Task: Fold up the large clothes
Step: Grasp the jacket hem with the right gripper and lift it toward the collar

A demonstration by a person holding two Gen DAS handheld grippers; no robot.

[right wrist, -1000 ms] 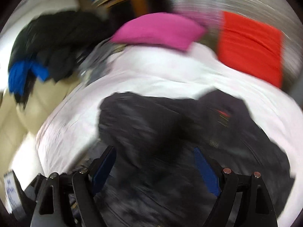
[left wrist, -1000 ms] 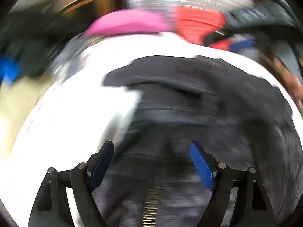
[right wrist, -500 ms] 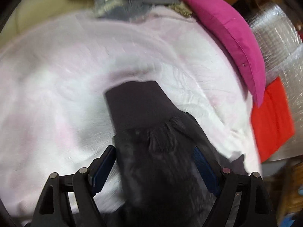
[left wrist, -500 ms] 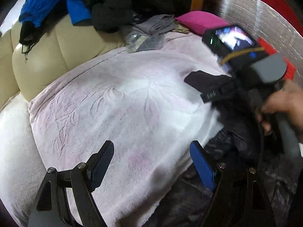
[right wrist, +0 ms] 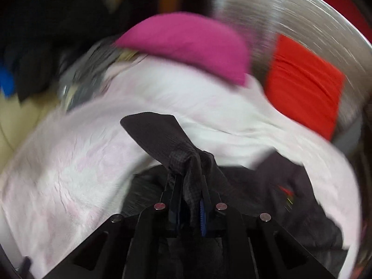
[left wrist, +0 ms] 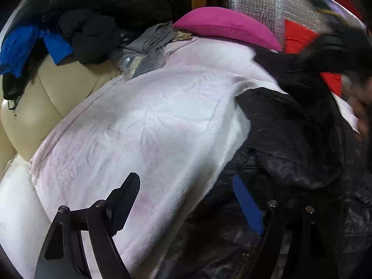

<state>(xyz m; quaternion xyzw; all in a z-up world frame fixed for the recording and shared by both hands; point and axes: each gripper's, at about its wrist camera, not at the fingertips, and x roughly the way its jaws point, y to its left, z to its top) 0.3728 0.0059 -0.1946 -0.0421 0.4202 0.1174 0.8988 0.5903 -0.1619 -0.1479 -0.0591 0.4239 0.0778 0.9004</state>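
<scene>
A black quilted jacket [left wrist: 286, 144] lies on a pale pink fleece blanket [left wrist: 139, 127] spread over a sofa. My left gripper [left wrist: 186, 193] stands open just above the blanket's edge, where the jacket begins, with nothing between its fingers. In the right wrist view my right gripper [right wrist: 189, 181] is shut on the jacket's sleeve [right wrist: 162, 137] just behind its ribbed cuff, and the cuff sticks out beyond the fingertips. The rest of the jacket [right wrist: 290, 186] trails to the right below. The right gripper's blurred body and the hand holding it show at the upper right of the left wrist view.
A magenta cushion [left wrist: 227, 26] and a red cloth [left wrist: 300, 39] lie at the back against silver foil. A heap of black and blue clothes [left wrist: 76, 23] sits on the beige sofa back [left wrist: 46, 97], with grey cloth and clear plastic [left wrist: 144, 55] beside it.
My right gripper came down open around the sleeve, then shut on it behind the cuff and lifted it. The left gripper stayed open while its view swung from the jacket to the blanket.
</scene>
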